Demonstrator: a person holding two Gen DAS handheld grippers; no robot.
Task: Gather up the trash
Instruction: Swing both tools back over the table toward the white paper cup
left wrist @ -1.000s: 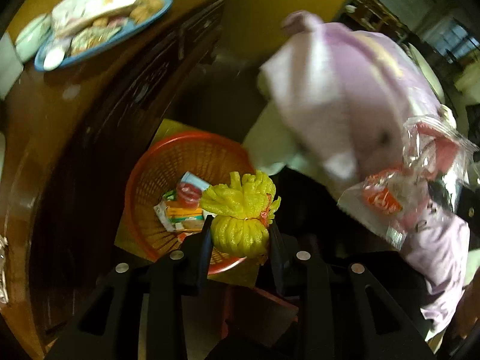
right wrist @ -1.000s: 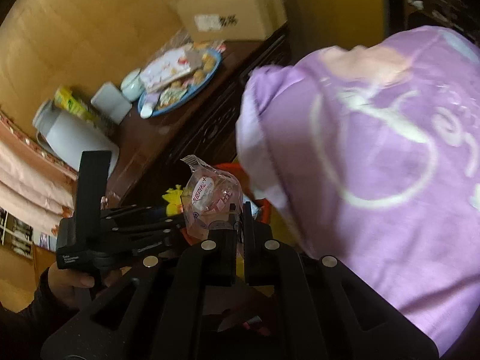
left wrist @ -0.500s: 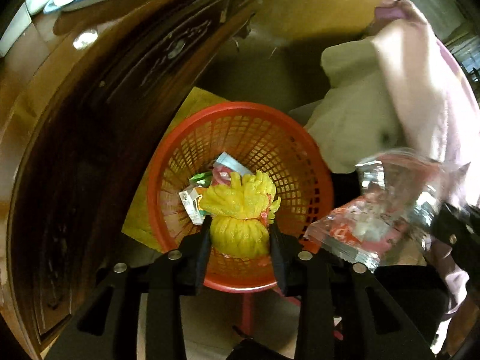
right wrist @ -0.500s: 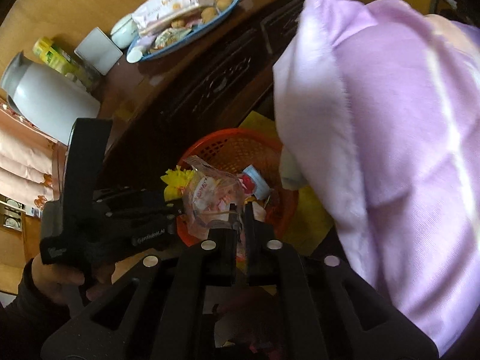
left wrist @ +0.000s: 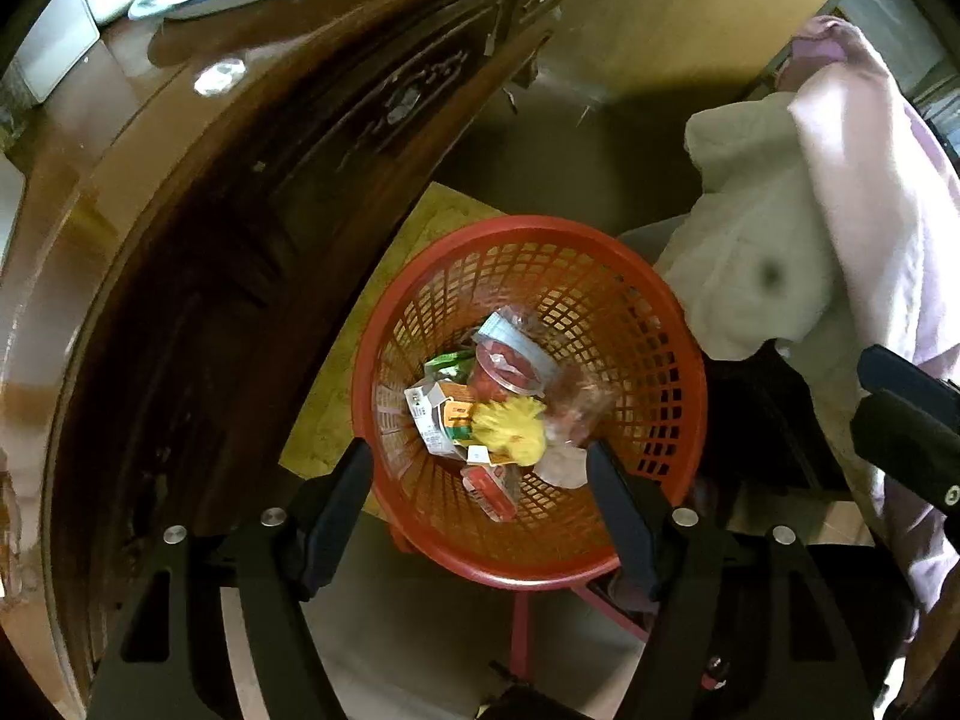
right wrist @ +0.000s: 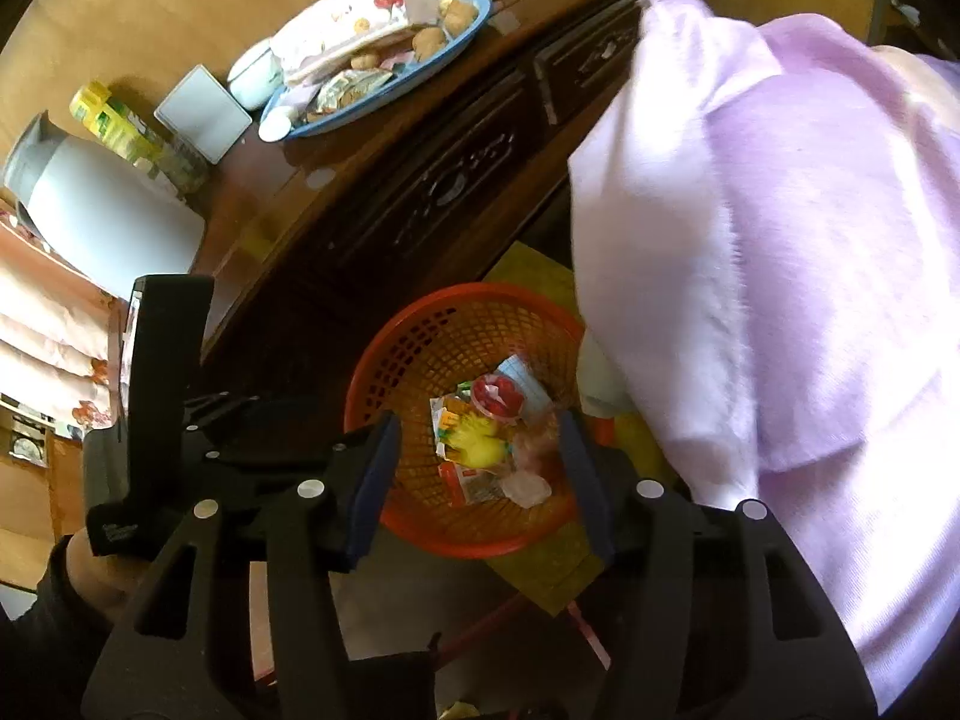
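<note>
Both grippers, left (left wrist: 480,495) and right (right wrist: 477,468), just spread, empty; wrappers (left wrist: 510,429) in basket (left wrist: 660,324); table clutter (right wrist: 372,60) far left, unchecked.

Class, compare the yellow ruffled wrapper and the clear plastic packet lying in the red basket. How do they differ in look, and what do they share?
The yellow ruffled wrapper is opaque and bright; the clear plastic packet is see-through, showing reddish print. The yellow ruffled wrapper is bunched into a compact lump, while the clear plastic packet looks loose and blurred. Both lie inside the red basket among other trash, side by side, held by neither hand-held gripper.
</note>
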